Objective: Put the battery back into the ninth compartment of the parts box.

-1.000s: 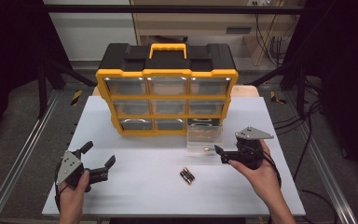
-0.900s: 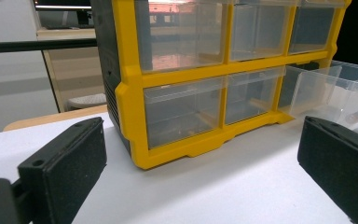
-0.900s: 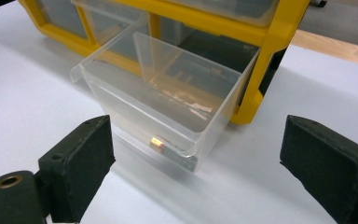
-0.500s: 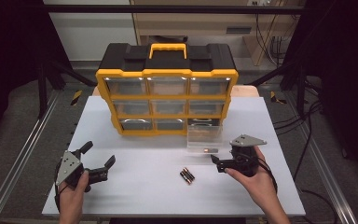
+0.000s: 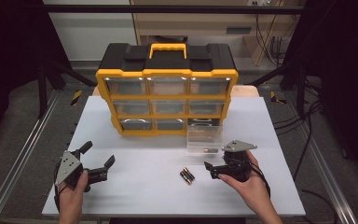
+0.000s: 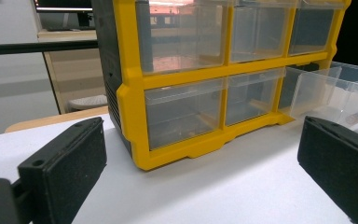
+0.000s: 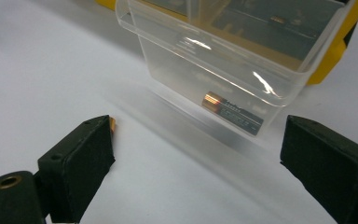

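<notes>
white table (image 5: 140, 186): yellow and black drawer organizer (image 5: 167, 88) at 12 o'clock, 9 clear drawers. 1 clear drawer (image 5: 205, 139) pulled out onto the table at its lower right corner, holding 1 battery (image 7: 233, 113). 2 batteries (image 5: 187, 176) lying loose near centre, touching each other. left tool (image 5: 99, 162) at 8 o'clock, jaws wide apart, holding nothing. right tool (image 5: 209, 169) at 4 o'clock, just beside the loose batteries, jaws apart, holding nothing.

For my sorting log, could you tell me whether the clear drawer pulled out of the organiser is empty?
Not empty. The clear drawer holds one battery lying flat on its bottom; two more batteries lie outside on the table.
</notes>
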The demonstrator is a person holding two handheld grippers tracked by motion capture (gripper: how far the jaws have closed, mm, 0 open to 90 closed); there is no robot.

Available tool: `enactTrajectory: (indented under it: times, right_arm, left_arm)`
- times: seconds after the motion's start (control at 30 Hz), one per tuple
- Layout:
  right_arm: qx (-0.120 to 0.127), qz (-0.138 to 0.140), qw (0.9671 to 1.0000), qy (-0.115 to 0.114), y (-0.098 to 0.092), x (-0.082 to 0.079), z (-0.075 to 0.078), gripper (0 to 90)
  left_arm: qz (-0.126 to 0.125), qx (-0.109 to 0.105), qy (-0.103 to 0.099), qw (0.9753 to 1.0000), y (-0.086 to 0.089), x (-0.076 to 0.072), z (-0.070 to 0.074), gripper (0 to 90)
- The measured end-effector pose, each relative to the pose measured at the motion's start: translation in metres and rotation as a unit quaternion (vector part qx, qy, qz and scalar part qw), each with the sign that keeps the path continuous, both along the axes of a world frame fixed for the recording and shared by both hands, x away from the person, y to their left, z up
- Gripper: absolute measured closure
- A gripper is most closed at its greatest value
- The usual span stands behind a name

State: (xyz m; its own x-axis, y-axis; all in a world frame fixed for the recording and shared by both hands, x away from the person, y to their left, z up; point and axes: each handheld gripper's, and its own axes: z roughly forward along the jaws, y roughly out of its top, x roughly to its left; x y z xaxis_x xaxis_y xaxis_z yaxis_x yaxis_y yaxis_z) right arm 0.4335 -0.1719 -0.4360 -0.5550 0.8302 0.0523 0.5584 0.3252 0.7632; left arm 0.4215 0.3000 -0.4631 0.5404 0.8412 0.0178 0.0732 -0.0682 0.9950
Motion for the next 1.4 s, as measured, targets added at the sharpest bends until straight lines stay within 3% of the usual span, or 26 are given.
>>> enactTrajectory:
  times: [0.73,1.03,1.4]
  right_arm:
    - [-0.001,0.034,0.9992,0.02,0.036,-0.003,-0.011,10.8]
    - [-0.012,0.055,0.9981,0.027,0.048,-0.004,-0.014,22.1]
    - [-0.016,0.057,0.9975,0.039,0.054,-0.004,-0.017,39.9]
  left_arm:
    - [0.001,0.003,-0.002,1.0,0.002,-0.001,0.001,0.8]
    - [0.001,0.001,-0.003,1.0,0.002,-0.001,0.001,0.8]
    - [0.002,0.002,-0.003,1.0,0.002,-0.001,0.001,0.8]
